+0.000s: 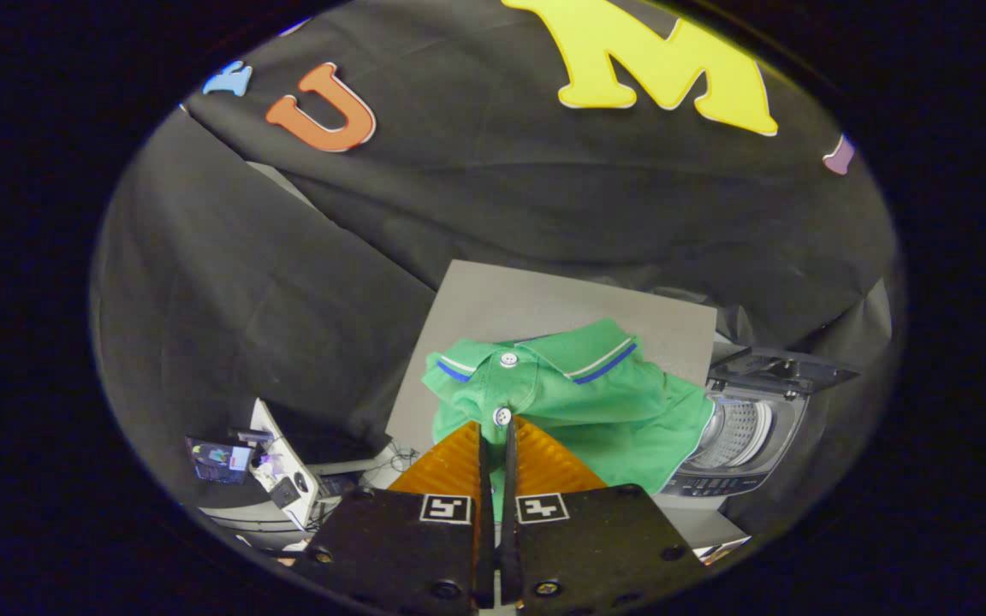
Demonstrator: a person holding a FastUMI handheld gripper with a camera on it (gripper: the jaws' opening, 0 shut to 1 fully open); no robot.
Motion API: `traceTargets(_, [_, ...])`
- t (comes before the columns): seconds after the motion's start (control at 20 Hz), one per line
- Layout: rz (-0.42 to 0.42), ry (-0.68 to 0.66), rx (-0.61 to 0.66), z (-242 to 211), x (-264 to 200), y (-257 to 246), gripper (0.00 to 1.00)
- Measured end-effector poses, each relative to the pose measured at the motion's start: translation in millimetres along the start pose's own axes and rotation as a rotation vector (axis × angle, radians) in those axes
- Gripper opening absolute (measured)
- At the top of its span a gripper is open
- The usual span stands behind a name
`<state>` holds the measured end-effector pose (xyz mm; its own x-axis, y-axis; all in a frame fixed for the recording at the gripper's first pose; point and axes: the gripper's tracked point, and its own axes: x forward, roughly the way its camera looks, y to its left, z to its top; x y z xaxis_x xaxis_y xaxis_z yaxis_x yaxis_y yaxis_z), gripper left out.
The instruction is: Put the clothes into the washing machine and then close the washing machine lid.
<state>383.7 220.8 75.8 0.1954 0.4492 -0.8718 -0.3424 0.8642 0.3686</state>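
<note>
The hand-held gripper [494,432] has its two fingers pressed almost together, with a fold of the green shirt [579,402] pinched between them right at the lower button, so it is grasping the shirt by its front placket. The shirt hangs from that pinch, bunched, with its collar [583,355] uppermost and its body spreading off to the right of the fingers. Behind it is the grey tabletop [501,304]; whether the shirt's lower edge touches it I cannot tell, since the fingers hide that part.

Farther off and to the right of the fingers stands the washing machine [741,441], its lid [780,368] raised and the drum [737,432] open. The shirt's right edge overlaps the machine's near side. The coming move therefore looks to be a carry rightward and forward, over the drum's mouth, before letting go.
</note>
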Motion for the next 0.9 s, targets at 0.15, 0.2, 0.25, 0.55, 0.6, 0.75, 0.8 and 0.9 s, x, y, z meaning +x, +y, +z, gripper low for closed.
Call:
traceTargets(0.15, [0.015, -0.056, -0.007, 4.0, -24.7, 0.0, 0.06])
traceTargets(0.2, [0.020, -0.072, -0.010, 4.5, -36.3, 1.6, 0.06])
traceTargets(0.25, [0.021, -0.092, -0.010, 3.9, -50.2, 5.5, 0.06])
traceTargets(0.55, [0.026, -0.189, -0.011, 5.5, -107.9, 3.8, 0.06])
traceTargets(0.6, [0.025, -0.201, -0.005, 2.9, -116.5, 2.9, 0.06])
traceTargets(0.75, [0.022, -0.246, 0.011, -0.1, -146.6, -3.0, 0.06])
traceTargets(0.8, [0.011, -0.264, 0.018, -2.6, -155.3, -8.2, 0.06])
traceTargets(0.9, [-0.007, -0.299, 0.027, -5.0, -173.0, -18.2, 0.06])
